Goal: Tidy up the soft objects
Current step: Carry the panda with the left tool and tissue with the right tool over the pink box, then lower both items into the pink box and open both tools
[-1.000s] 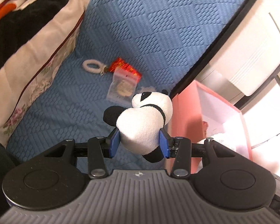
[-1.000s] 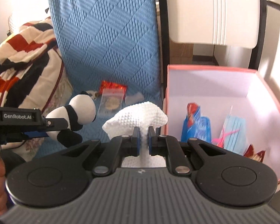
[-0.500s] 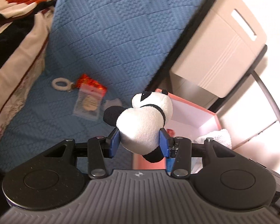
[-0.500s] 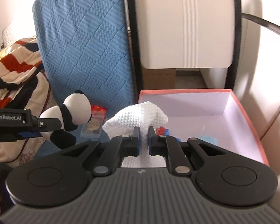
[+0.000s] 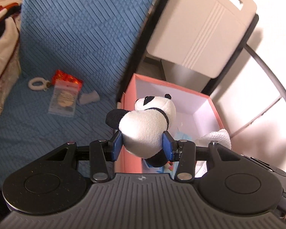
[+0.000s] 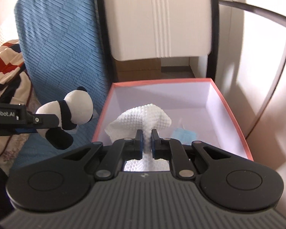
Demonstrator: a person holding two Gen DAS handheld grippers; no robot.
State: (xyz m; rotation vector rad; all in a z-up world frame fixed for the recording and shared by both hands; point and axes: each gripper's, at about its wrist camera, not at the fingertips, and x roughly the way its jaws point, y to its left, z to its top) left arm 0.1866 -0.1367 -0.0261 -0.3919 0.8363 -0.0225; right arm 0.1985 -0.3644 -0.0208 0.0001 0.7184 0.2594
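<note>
Left tool (image 5: 142, 145) pinching panda (image 5: 146, 127) — right tool (image 6: 147, 140) pinching white cloth (image 6: 141, 118) over pink box (image 6: 230, 106).

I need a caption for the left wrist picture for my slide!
Left gripper squeezes a plush panda above the pink box beside the blue bedspread.

Your left gripper (image 5: 142, 146) holds the panda (image 5: 145, 127) over the box's (image 6: 231, 112) left edge, your right gripper (image 6: 147, 140) holds the cloth (image 6: 139, 118) above its inside, and the pouch (image 5: 63, 99) lies on the sofa (image 5: 70, 38) leftward.
</note>
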